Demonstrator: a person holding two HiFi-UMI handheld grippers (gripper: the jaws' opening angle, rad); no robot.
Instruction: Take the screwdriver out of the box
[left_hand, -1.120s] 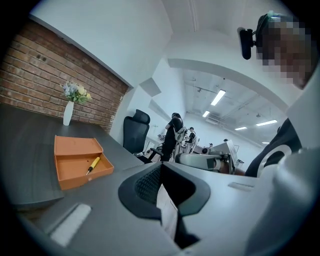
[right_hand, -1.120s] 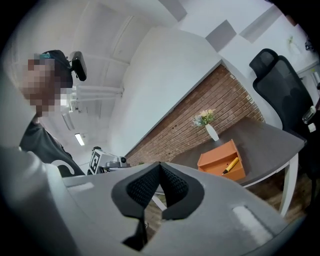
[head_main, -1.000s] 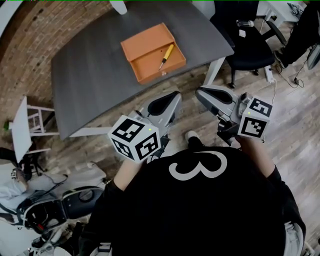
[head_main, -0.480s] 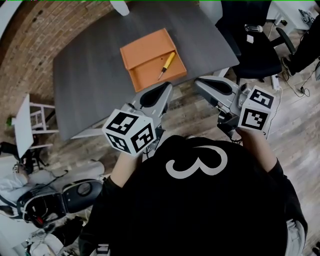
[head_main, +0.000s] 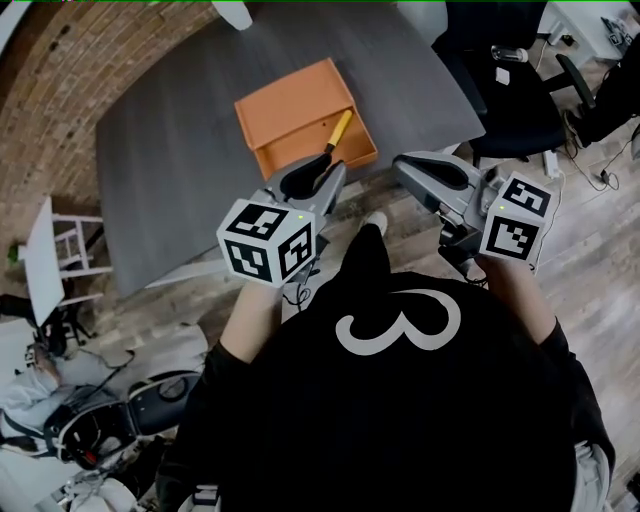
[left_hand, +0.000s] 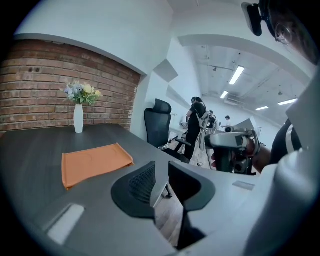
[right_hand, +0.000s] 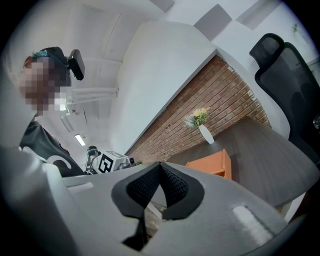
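On the dark grey counter (head_main: 180, 160) sits a flat orange box (head_main: 290, 105), open at the top, near the counter's front edge. Inside it lies a slim screwdriver with a yellow handle (head_main: 339, 129), slanted along the box's right-hand wall. Its handle points away from the person, and its shaft end runs down behind the tips of the left hand-held gripper (head_main: 322, 168).

That left hand-held gripper is released. Its black ribbed jaws are opening, and between them only the counter's edge and the wooden floor show. From the head view its tips overlap the box's near wall. Whether they touch it cannot be told. In the left gripper view the box is a low orange slab ahead and to the left of the jaws, apart from them.

Off the counter's front right corner, above the floor, is the right hand-held gripper (head_main: 405, 168). It is clenched with its jaw tips meeting, and nothing is caught between them. It points across towards the left one, whose black-and-white marker cube (right_hand: 107, 162) shows in the right gripper view.

At the counter's far side, against a red brick wall (left_hand: 35, 95), a white vase of flowers (left_hand: 78, 118) stands upright. A black office chair (head_main: 505, 95) stands by the counter's right end.
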